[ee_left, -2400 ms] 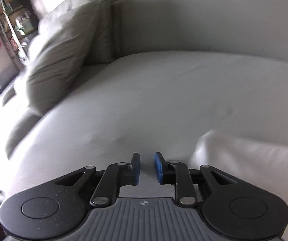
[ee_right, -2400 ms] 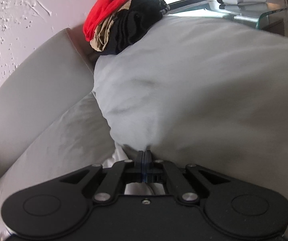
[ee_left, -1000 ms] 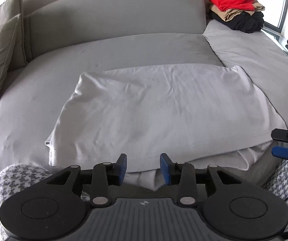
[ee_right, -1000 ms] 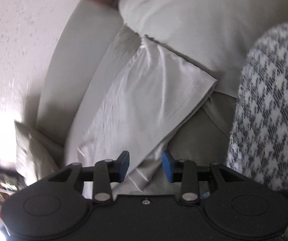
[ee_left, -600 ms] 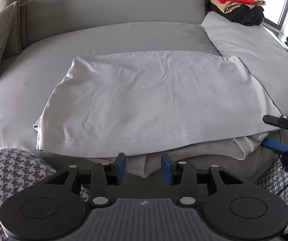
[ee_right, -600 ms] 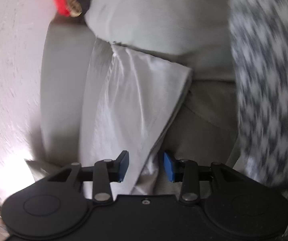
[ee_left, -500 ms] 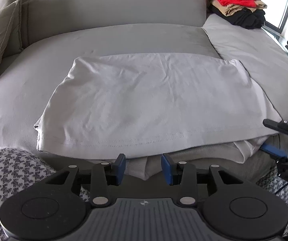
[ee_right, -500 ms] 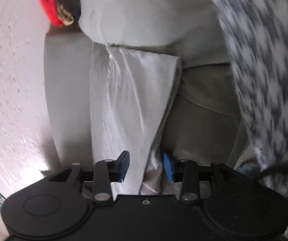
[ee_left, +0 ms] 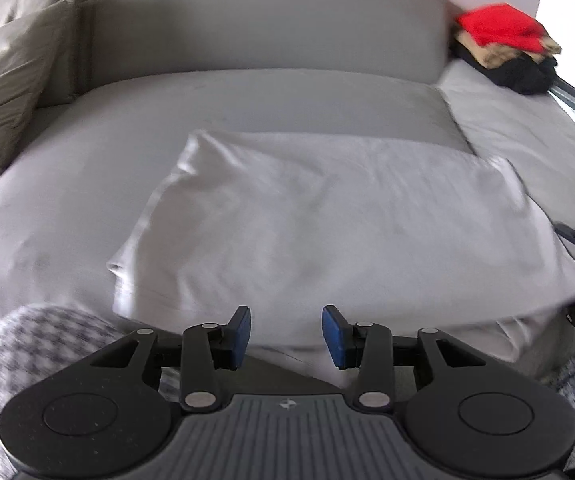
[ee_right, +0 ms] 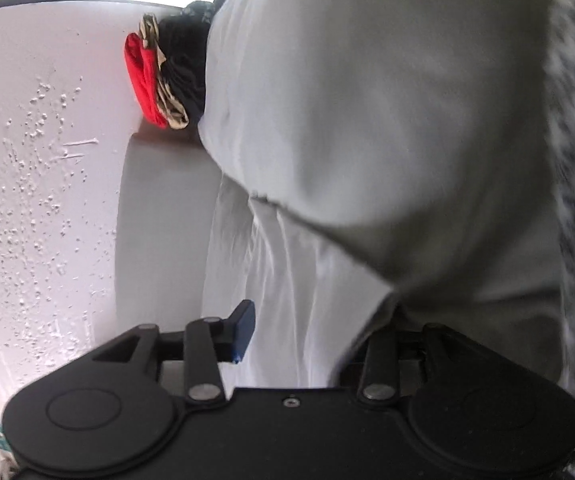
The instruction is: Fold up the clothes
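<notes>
So the left gripper (ee_left: 286,332) had its jaws apart with nothing between them, hovering right over the near hem of the pale grey-white cotton garment (ee_left: 327,232). That garment was laid out mostly flat, stretching ahead of the jaws across the seat of the grey fabric sofa (ee_left: 247,96), with a lower layer peeking out under the near edge, so it looked already folded once. The right gripper (ee_right: 299,336) was over at the garment's right-hand end, jaws also spread. One blue pad showed; the other sat hidden behind the cloth edge, so the fabric ran between them but wasn't pinched yet.

My take on doing this step well: get both layers of the edge properly inside each set of jaws before closing, otherwise the top layer slides and the fold goes crooked. Grab at matching spots along the hem, lift together, and carry it over evenly so the edges line up.

Farther out, a stack of folded red, tan and black clothes (ee_left: 507,48) sat on the sofa well beyond and to the right of the left jaws. Beige cushions (ee_left: 11,76) leaned at the far left. Houndstooth trousers (ee_left: 47,344) showed close beside the left gripper.
</notes>
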A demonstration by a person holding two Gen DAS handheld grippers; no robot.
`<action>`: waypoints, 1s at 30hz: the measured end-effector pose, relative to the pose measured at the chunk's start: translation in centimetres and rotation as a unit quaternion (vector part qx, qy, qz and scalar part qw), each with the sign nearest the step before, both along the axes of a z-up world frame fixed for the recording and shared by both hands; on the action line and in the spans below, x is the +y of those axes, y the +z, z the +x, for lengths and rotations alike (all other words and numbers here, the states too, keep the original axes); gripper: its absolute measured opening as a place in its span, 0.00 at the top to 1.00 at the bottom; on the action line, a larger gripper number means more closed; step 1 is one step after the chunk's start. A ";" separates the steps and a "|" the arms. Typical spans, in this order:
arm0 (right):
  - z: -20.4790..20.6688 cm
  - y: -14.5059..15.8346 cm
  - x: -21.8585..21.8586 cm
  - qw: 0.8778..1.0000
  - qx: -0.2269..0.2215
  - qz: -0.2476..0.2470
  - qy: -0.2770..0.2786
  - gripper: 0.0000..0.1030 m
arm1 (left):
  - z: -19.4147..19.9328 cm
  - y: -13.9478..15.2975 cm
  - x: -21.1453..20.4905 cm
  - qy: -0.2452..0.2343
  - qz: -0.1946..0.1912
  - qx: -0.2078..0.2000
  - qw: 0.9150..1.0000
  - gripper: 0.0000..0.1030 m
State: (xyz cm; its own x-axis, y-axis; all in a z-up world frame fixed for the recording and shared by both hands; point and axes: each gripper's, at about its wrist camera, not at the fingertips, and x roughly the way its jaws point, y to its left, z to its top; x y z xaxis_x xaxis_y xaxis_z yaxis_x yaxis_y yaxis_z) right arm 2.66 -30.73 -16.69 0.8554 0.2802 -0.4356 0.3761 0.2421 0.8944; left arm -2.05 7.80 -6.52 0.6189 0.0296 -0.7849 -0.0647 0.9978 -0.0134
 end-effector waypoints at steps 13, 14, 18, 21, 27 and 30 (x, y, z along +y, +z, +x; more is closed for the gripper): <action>-0.7 1.5 0.5 0.997 0.038 -0.071 0.022 0.95 | 3.6 -2.0 7.5 0.060 0.043 0.051 0.996 0.59; -0.6 1.9 0.7 0.995 0.042 -0.091 0.028 0.95 | 3.5 -2.1 7.5 0.056 0.044 0.049 0.996 0.59; 0.1 4.7 2.2 0.981 0.051 -0.178 0.047 0.96 | 2.5 -1.8 7.8 0.033 0.020 0.016 0.999 0.66; 0.5 7.7 3.8 0.966 0.037 -0.246 0.066 0.96 | 1.4 -0.8 8.1 0.027 -0.002 -0.028 0.999 0.65; 2.9 14.7 10.6 0.909 -0.018 -0.390 0.146 0.96 | 0.2 0.9 9.5 0.076 0.020 -0.102 0.992 0.63; 3.6 17.9 15.7 0.876 -0.068 -0.437 0.193 0.96 | -0.3 1.1 11.1 0.116 -0.009 -0.111 0.987 0.62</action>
State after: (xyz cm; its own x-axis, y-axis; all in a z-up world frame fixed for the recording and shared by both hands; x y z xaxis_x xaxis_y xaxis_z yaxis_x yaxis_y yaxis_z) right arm 6.29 -15.04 1.22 0.8310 0.1701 -0.5296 0.0199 0.9424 0.3339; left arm -2.32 18.94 -5.46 0.7533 0.1780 -0.6331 -0.2853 0.9558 -0.0707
